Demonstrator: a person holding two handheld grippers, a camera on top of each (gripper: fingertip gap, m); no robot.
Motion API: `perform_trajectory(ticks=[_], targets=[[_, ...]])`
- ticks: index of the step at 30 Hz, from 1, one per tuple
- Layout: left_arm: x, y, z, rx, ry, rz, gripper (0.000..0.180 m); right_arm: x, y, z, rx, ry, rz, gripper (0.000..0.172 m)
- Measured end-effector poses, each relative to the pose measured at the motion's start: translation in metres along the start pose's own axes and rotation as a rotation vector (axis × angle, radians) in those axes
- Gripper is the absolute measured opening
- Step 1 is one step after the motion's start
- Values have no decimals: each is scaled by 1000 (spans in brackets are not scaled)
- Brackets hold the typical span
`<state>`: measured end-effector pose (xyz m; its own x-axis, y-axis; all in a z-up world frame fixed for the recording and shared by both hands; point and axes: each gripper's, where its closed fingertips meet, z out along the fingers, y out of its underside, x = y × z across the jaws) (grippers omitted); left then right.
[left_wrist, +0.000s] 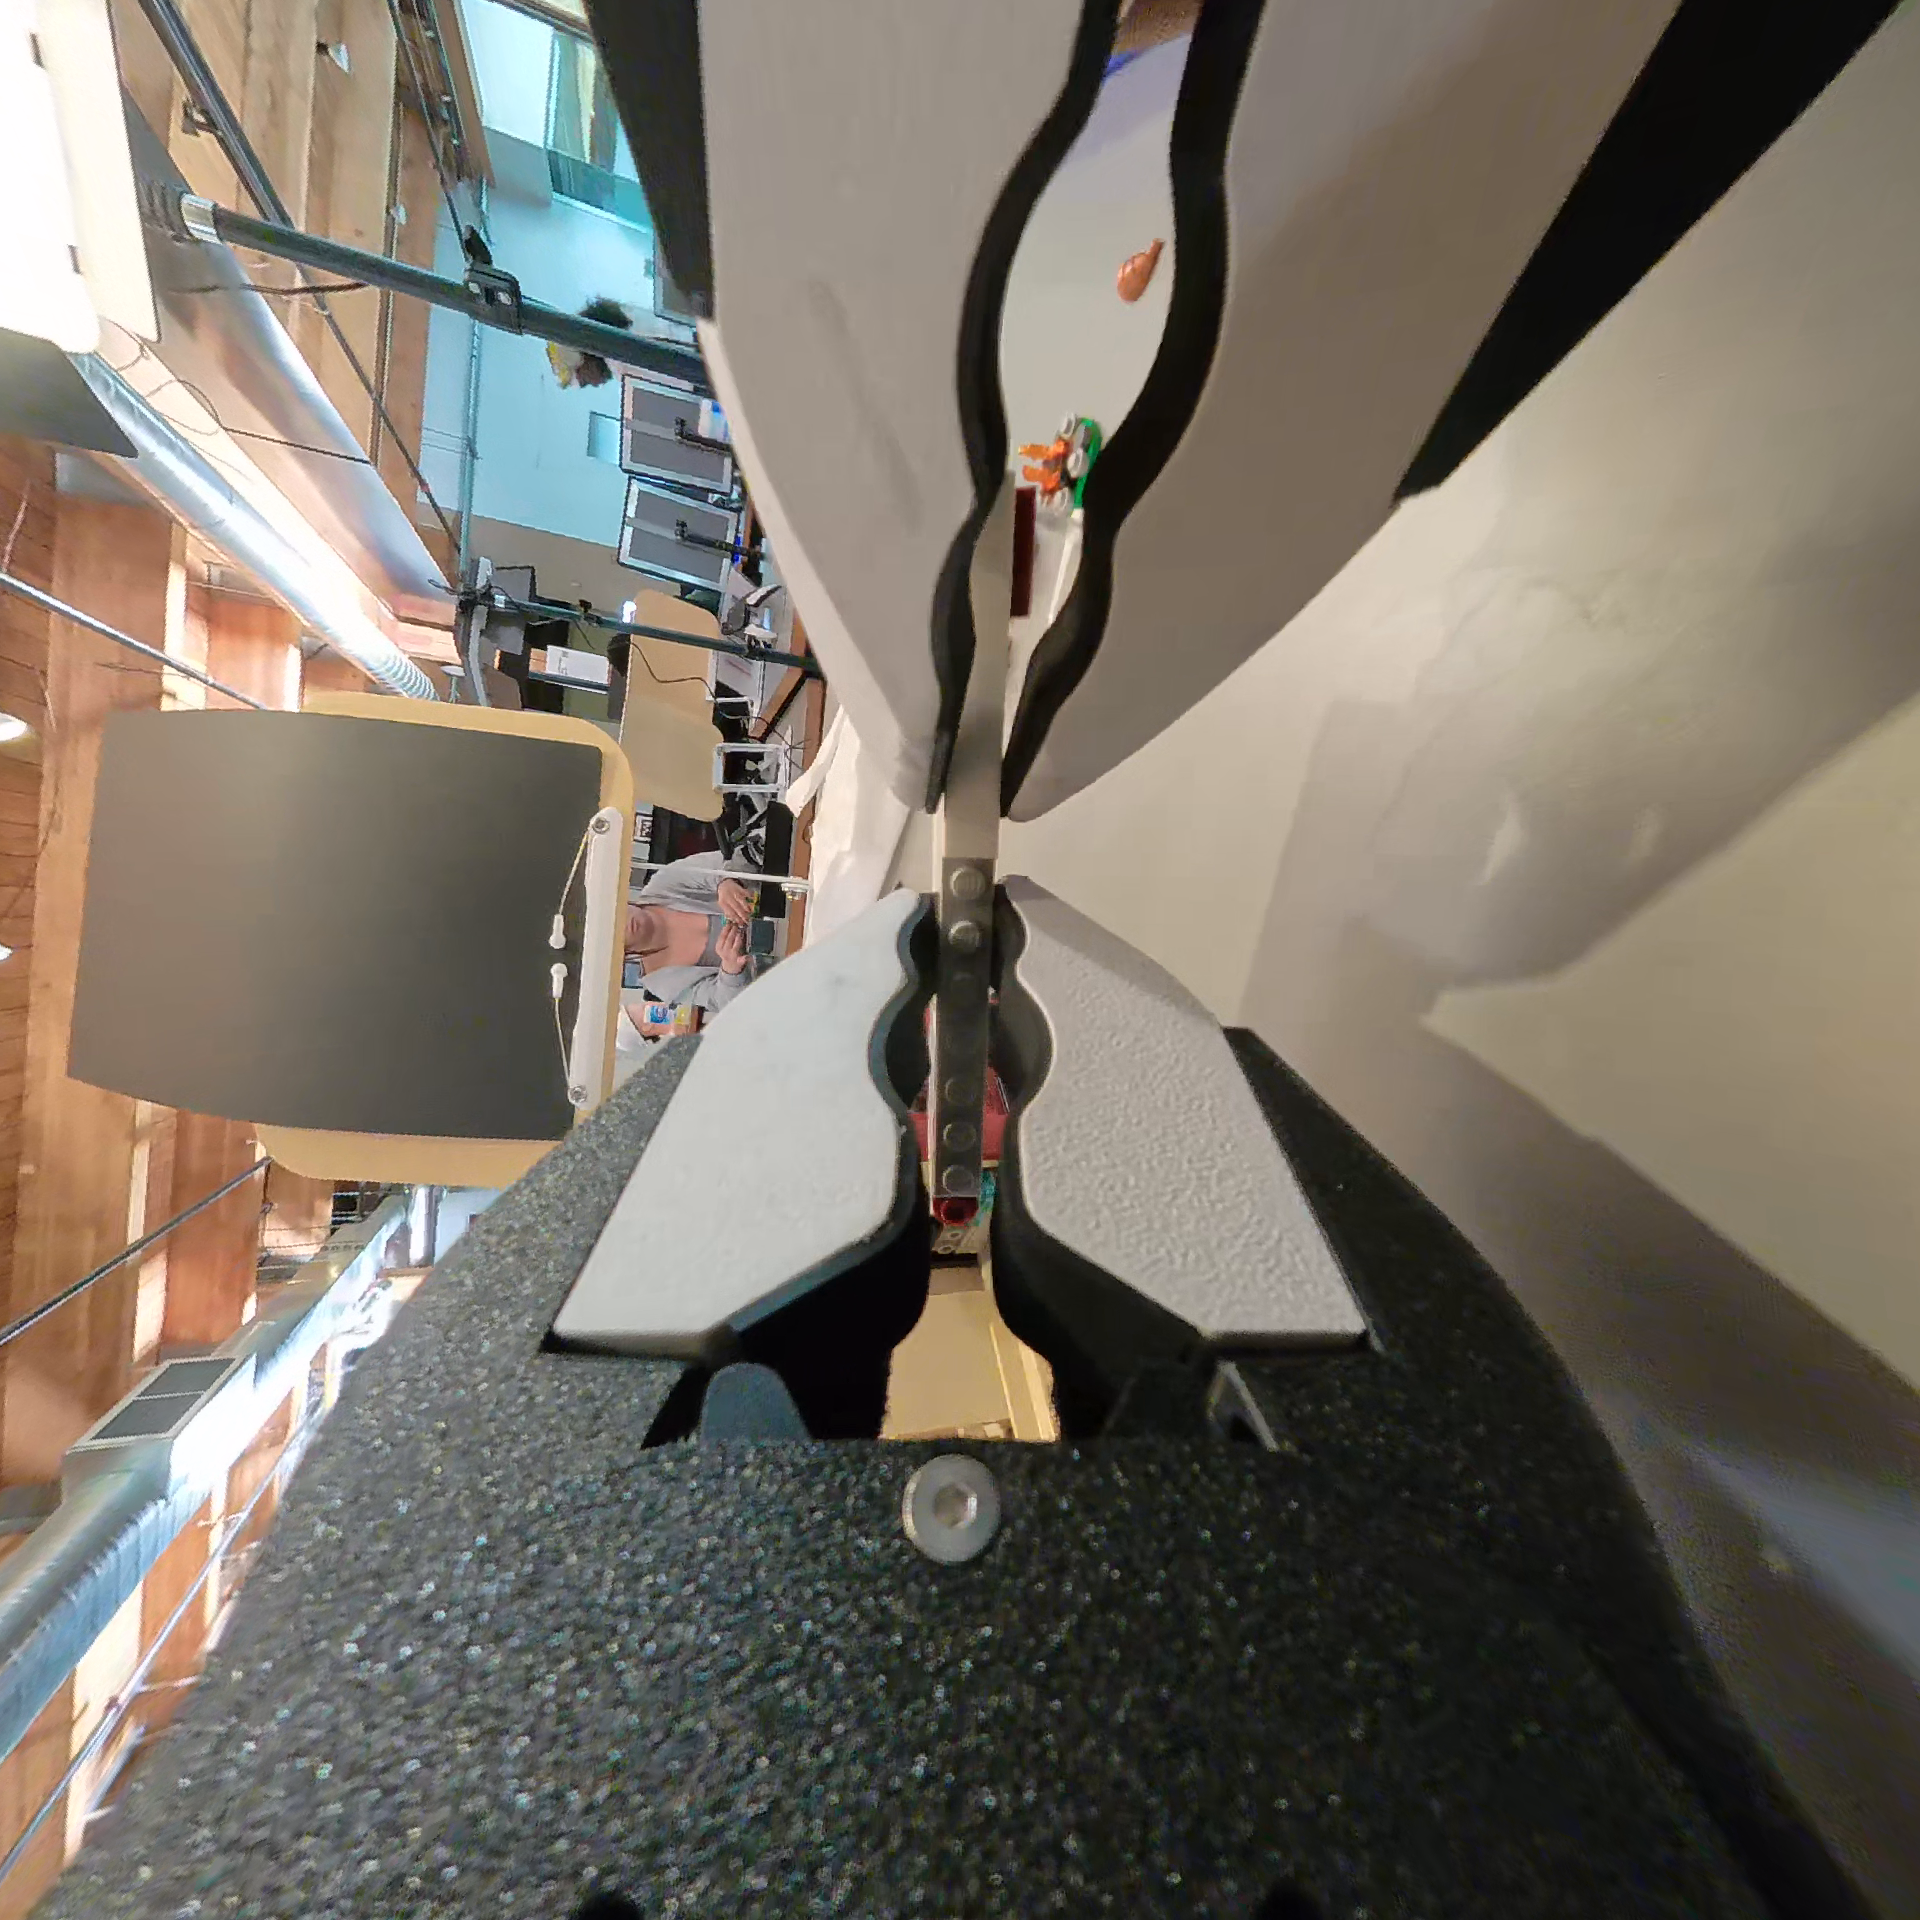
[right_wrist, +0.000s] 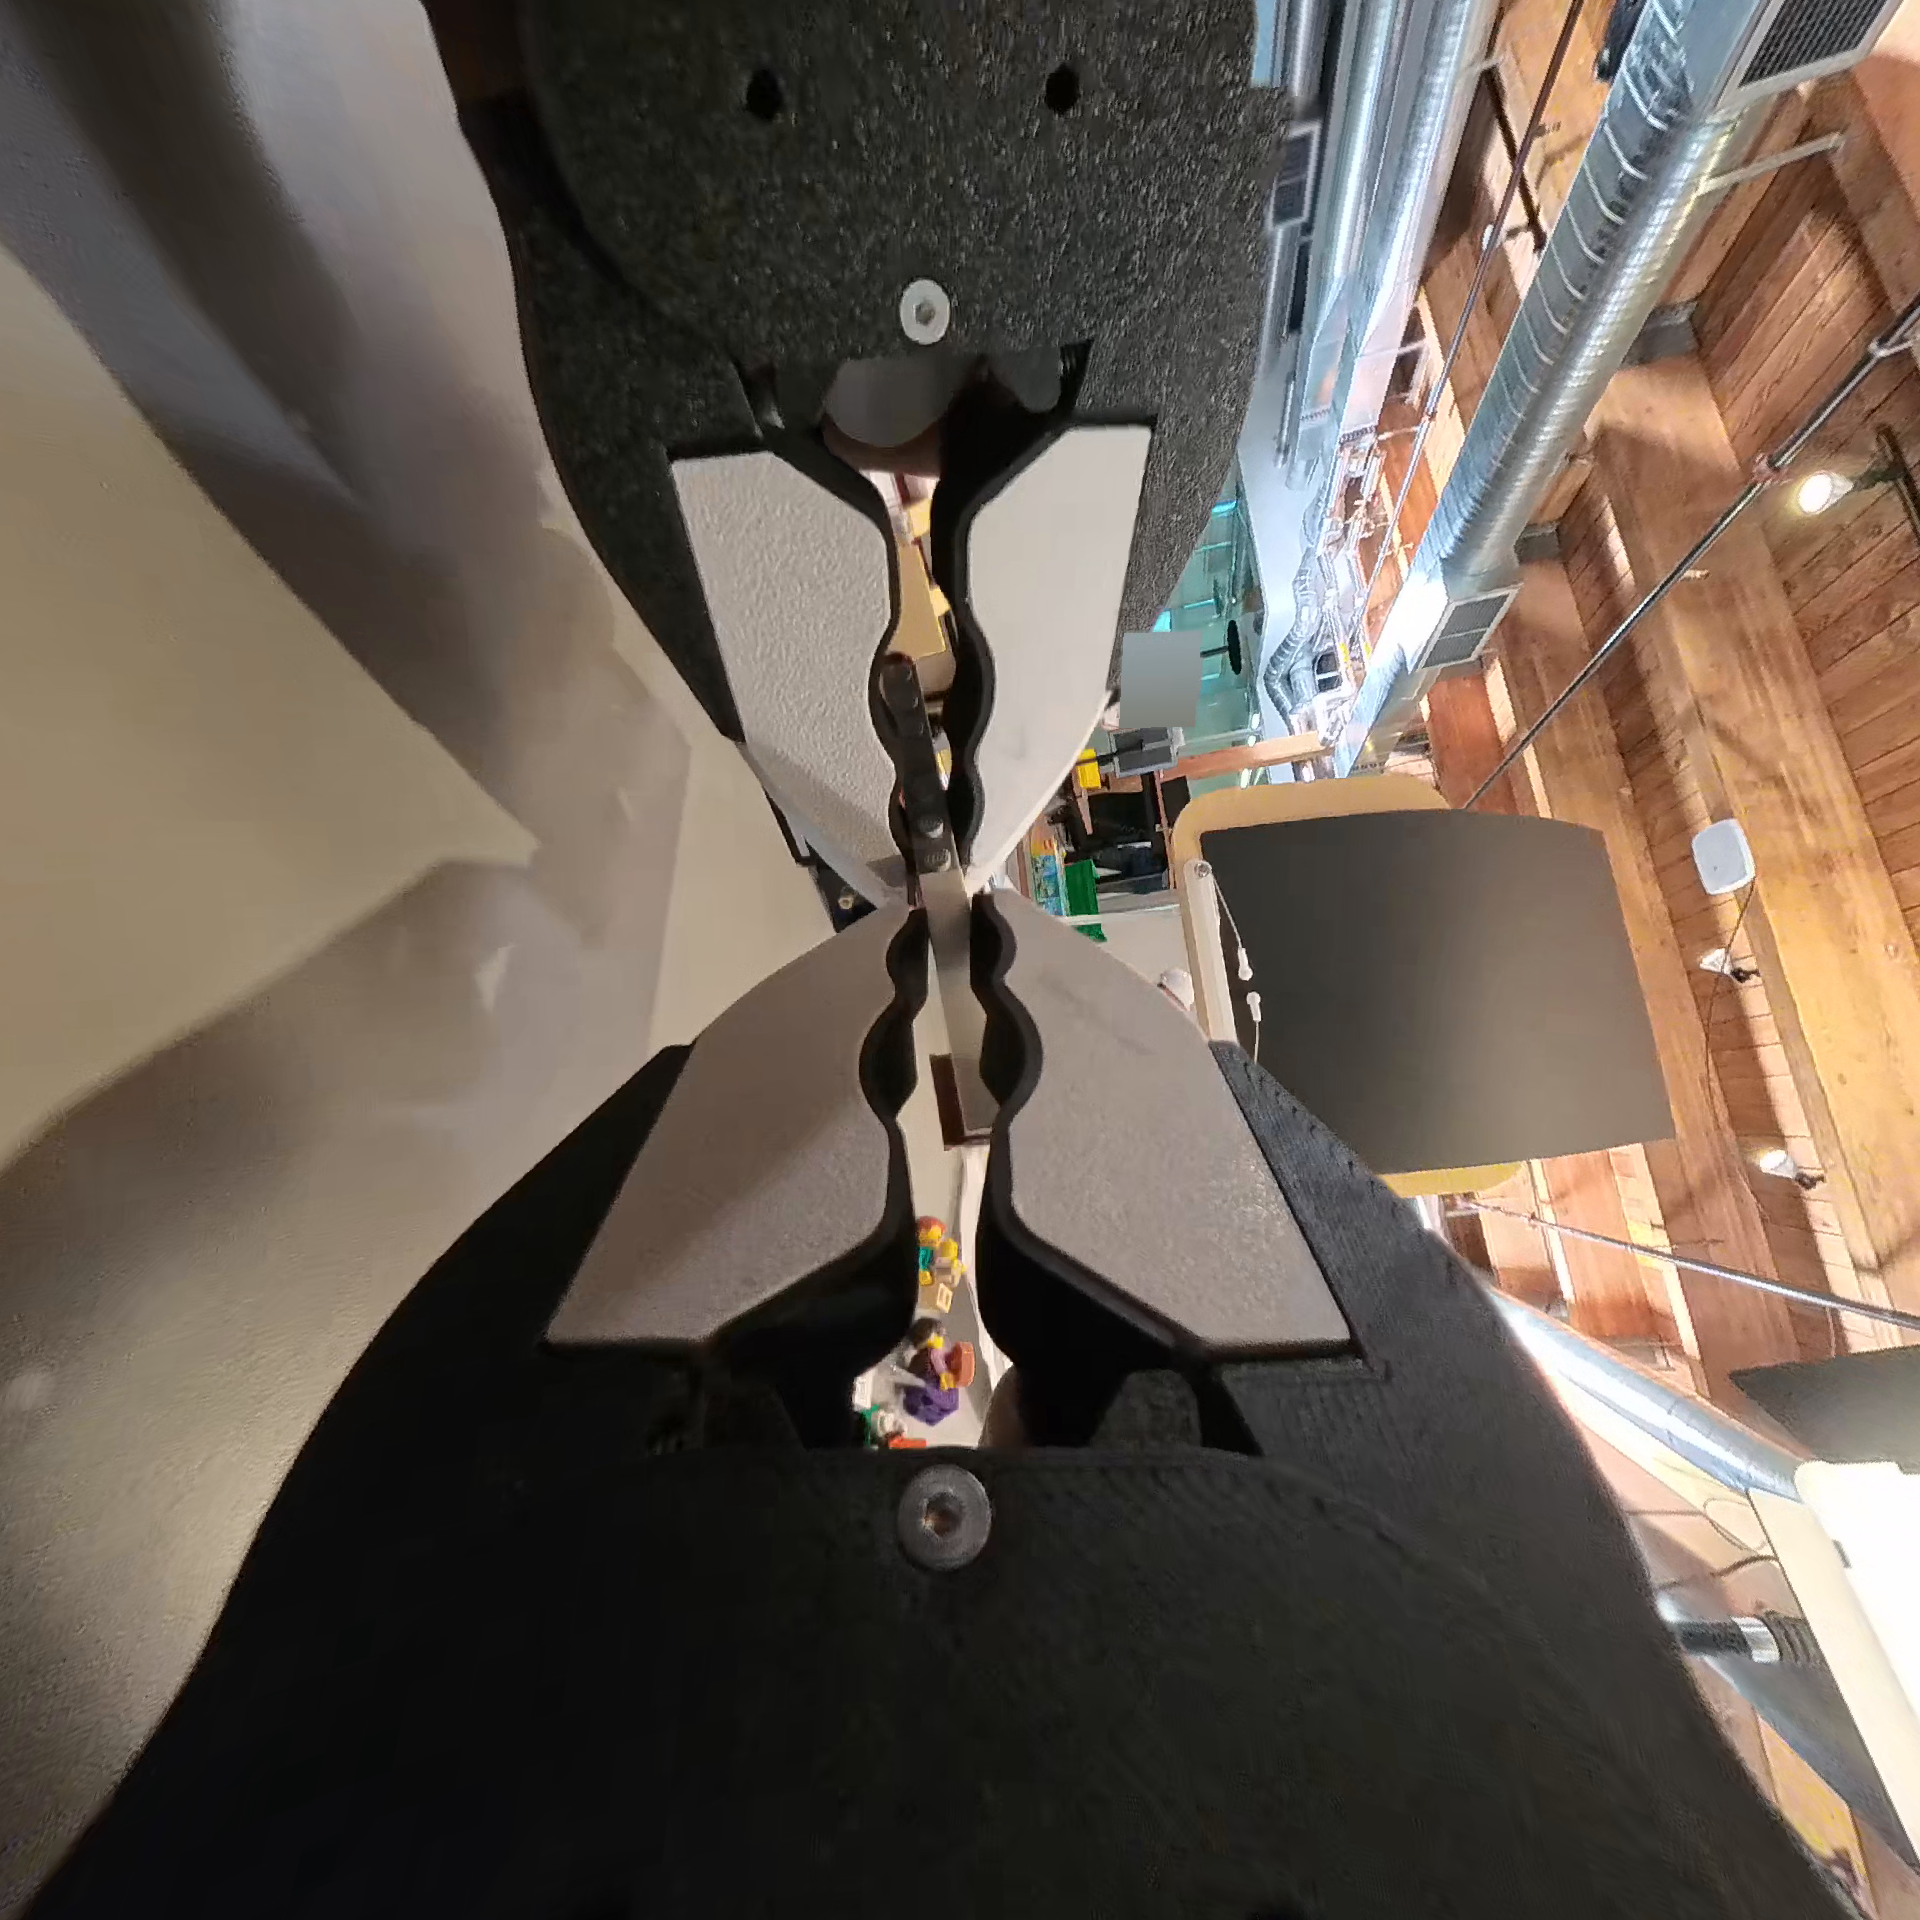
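Left gripper (left_wrist: 964, 940) closed tight on a long, thin grey brick strip (left_wrist: 966, 997), with round studs in one row along its flat face. Black wavy rubber pads (left_wrist: 1006, 966) pressed on both narrow edges of the strip; finger plates light grey with a grainy finish, body of rough black speckled plastic with one silver screw (left_wrist: 951, 1509). Facing it tip to tip, right gripper (right_wrist: 948, 940), closed on a smooth grey strip (right_wrist: 954, 977) joined end to end with the studded one, so held in the air between both tools. Same wavy black pads (right_wrist: 992, 971) there, body in darker matte black.

Only in left view: small orange piece (left_wrist: 1140, 272) and tiny colourful parts (left_wrist: 1060, 468) on the white surface behind. Only in right view: small toy figures (right_wrist: 935, 1351), one in purple, seen low between the fingers, and a dark brown flat piece (right_wrist: 951, 1101) beside the strip. Dark board with pale wood frame (left_wrist: 343, 925) in both views. Stud marks too small to read.
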<state>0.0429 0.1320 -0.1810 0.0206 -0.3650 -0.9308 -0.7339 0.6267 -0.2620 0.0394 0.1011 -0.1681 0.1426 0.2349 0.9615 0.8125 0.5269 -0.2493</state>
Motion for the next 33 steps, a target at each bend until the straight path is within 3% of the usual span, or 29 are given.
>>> perform_trajectory(ticks=[14,18,22,27,33], targets=[[14,-4,-1,25,51,-56,9,-10,-8,-9,63,-5,-48,7],[19,30,11,-113,98,-108,8,-8,-19,-15,118,13,-39,0],[21,22,11,-97,95,-82,8,-7,-18,-15,121,21,-41,0],[13,26,11,-105,73,-116,8,-1,-1,-11,50,56,-46,0],[13,25,10,-104,66,-102,8,0,28,-1,-90,50,-36,13]])
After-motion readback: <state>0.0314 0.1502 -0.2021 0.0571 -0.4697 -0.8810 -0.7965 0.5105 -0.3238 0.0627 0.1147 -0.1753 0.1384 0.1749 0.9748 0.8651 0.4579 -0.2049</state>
